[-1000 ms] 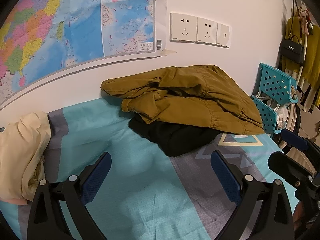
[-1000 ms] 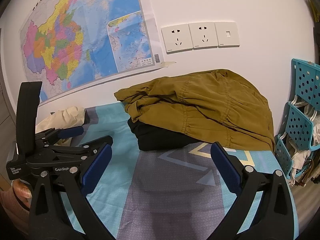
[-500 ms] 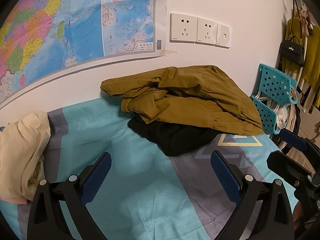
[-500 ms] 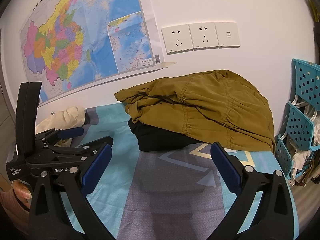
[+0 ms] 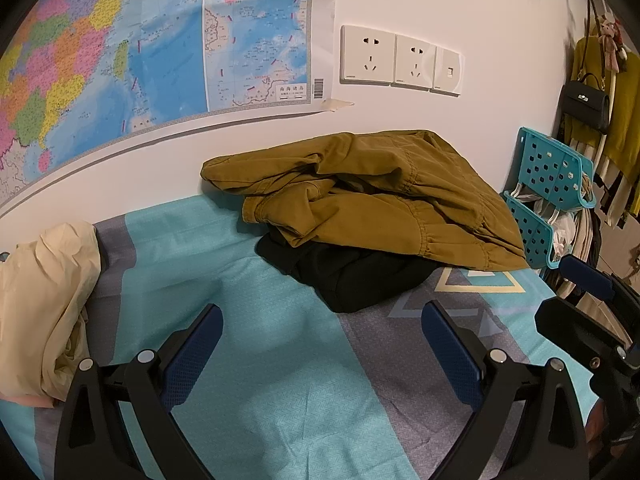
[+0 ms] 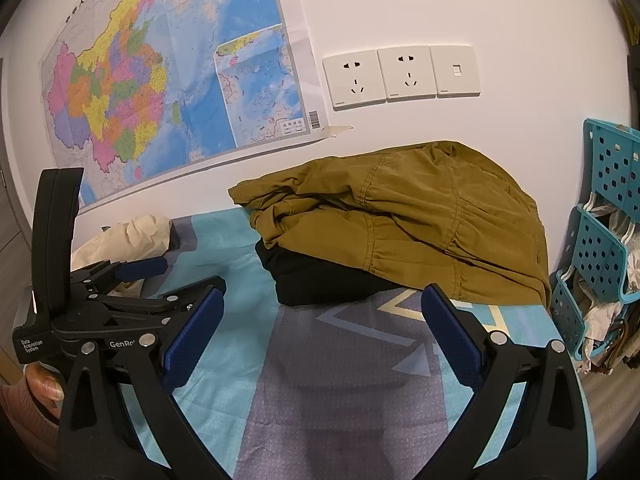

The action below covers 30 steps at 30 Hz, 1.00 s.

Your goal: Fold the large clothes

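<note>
While both tools hover over the bedspread [image 5: 280, 400], the left gripper [image 5: 320, 344] and right gripper [image 6: 322, 324] gape wide, holding nothing. An olive jacket [image 6: 420, 224] (crumpled) lies atop a black garment [image 6: 316, 280] at the bed's far edge by the wall; a cream garment [image 5: 44, 300] sits at the left edge

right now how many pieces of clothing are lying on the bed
3. A brown jacket sits on a black garment near the wall; a cream garment lies bunched at the bed's left end. More may be hidden under the pile.
</note>
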Tool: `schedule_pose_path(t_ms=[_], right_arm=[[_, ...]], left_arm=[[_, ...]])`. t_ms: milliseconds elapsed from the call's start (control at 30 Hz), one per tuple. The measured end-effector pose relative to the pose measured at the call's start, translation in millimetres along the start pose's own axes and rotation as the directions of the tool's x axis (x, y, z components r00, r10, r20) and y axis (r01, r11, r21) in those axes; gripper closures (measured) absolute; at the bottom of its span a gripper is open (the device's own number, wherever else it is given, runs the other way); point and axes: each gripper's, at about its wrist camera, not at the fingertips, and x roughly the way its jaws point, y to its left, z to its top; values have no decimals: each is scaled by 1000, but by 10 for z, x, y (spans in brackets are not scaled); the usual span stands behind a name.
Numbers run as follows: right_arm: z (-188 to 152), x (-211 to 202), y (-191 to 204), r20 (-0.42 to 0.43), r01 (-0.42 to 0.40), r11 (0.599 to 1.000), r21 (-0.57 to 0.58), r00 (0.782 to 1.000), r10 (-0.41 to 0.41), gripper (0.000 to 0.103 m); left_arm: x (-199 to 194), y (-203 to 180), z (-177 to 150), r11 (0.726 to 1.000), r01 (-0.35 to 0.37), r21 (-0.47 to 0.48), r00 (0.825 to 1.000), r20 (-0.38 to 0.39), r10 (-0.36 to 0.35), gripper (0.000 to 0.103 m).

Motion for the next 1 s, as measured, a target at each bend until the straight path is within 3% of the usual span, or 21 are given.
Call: schedule_pose_path(t_ms=[1000], right_arm=[[35, 32, 0, 1, -3, 1000, -6, 1000, 3, 5]], left_arm=[[41, -5, -1, 1000, -2, -2, 1000, -13, 2, 7]])
